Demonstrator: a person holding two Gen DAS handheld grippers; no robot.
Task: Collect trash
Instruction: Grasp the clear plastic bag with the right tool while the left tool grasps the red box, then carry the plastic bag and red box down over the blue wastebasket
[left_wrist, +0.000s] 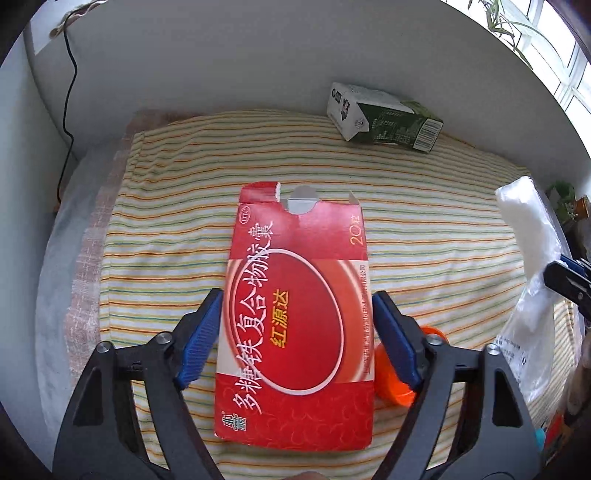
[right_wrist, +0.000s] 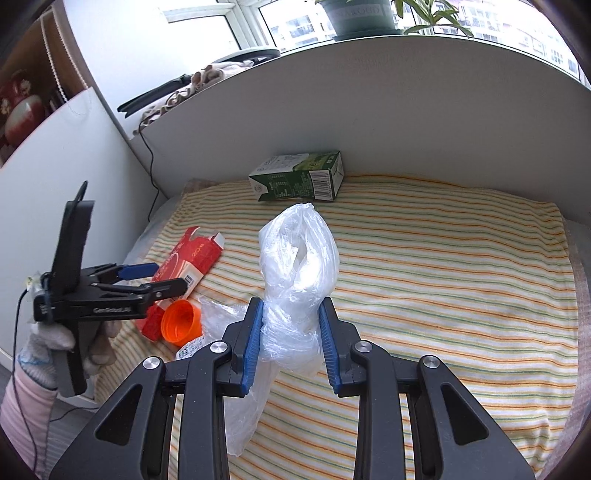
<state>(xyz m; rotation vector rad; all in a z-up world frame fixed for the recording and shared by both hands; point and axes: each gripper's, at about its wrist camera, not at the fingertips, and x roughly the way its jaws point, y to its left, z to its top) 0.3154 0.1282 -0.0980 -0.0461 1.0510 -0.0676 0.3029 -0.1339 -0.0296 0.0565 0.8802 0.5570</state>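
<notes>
On the striped cloth (left_wrist: 424, 229) lies a red medicine carton (left_wrist: 295, 314), its top flap torn open. Around the carton's lower half stands the left gripper (left_wrist: 295, 332), and its blue pads appear to press both long edges, grasping it. An orange cap (left_wrist: 395, 373) rests just beside the carton. The right gripper (right_wrist: 291, 332) is clenched on a bunched clear plastic bag (right_wrist: 299, 266), held upright. A green-and-white milk carton (right_wrist: 299, 177) lies on its side near the white back panel (right_wrist: 406, 110), well apart.
</notes>
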